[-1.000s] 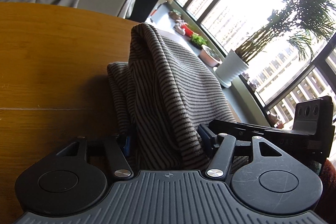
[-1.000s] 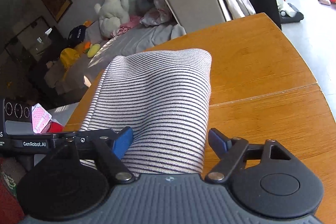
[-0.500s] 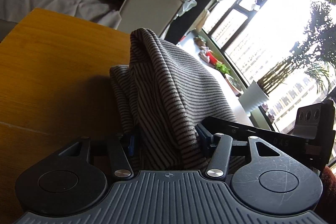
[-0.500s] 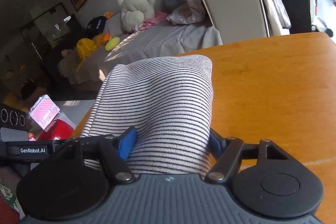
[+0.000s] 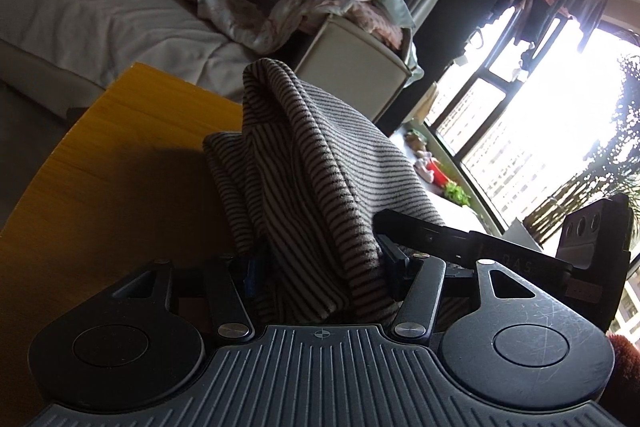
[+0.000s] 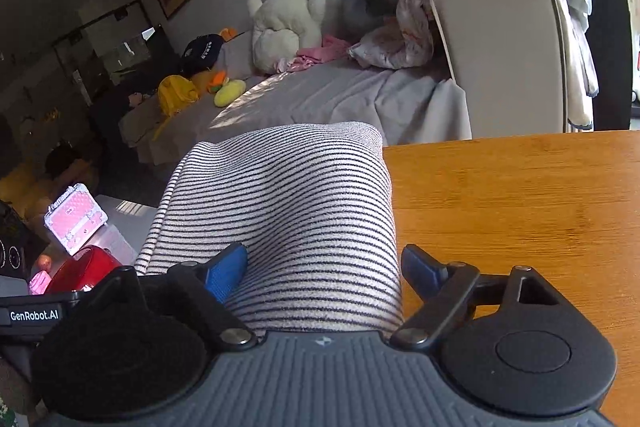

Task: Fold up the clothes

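Note:
A striped grey-and-black garment [image 5: 312,167] hangs bunched between my two grippers above the wooden table [image 5: 120,155]. My left gripper [image 5: 320,263] is shut on one end of it; cloth fills the gap between the fingers. In the right wrist view the same striped garment [image 6: 288,211] runs forward as a smooth folded band from my right gripper [image 6: 324,267], whose blue-padded fingers [image 6: 226,269] press against its sides. The right gripper's body [image 5: 520,247] shows at the left view's right side. The fingertips are mostly hidden by cloth.
The wooden table [image 6: 520,211] stretches to the right of the garment. Beyond it stand a beige chair piled with clothes [image 6: 500,47], a bed with a white plush toy [image 6: 284,19], and large windows [image 5: 540,115] with plants. A pink case [image 6: 74,223] lies on the floor.
Both grippers have lifted and tilted upward with the garment still held; more of the room and less of the table shows now. The garment's shape has barely changed.

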`<state>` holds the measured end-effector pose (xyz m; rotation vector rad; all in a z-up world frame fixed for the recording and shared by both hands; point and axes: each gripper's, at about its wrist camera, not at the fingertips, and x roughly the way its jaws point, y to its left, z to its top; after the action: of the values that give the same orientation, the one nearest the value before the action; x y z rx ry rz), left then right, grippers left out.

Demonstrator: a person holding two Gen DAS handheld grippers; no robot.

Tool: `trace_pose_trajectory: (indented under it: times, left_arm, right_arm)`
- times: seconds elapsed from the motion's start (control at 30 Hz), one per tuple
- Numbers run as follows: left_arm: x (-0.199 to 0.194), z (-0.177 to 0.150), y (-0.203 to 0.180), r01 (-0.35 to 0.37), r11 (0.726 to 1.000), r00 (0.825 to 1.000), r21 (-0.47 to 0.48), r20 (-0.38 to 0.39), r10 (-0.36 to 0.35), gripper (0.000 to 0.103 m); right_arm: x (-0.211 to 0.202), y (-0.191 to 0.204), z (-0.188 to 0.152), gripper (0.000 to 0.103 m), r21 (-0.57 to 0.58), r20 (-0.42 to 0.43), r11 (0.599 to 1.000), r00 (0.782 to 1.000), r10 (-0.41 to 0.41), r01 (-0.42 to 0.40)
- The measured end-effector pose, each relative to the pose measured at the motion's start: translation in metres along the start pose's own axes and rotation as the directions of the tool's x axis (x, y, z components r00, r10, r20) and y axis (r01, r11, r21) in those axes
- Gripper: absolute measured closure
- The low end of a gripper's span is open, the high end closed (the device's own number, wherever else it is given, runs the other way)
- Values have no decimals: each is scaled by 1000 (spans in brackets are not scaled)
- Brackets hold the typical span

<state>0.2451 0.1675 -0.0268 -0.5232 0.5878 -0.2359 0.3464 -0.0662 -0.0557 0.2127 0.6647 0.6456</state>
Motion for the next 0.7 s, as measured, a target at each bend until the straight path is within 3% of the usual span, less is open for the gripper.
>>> trace_pose_trajectory:
  times: [0.07,0.23,0.33,0.4,0.5,0.7]
  left_arm:
    - [0,0,-2,-4,1000,1000,7,0,4,42]
    - [2,2,-1,-5,1000,1000,7,-5,5,42]
    - [4,3,0,-7,1000,1000,7,-6,7,39]
    - [8,4,1,-9,1000,1000,12,-6,9,36]
    - [13,4,-2,-21,999,1000,33,-4,21,35]
    - [5,0,-6,-38,999,999,23,16,37,34]
  right_arm:
    - [-1,1,1,18,-7,-2,1000,1000,9,-9]
    - [-9,8,6,35,-27,13,999,1000,19,-18]
    - [-10,9,10,38,-61,31,998,999,13,-11]
    - [-2,9,10,35,-96,17,994,999,-44,46]
    - [1,8,11,22,-112,26,988,995,-99,102]
    - [-38,24,-7,17,-154,96,974,984,-149,163]
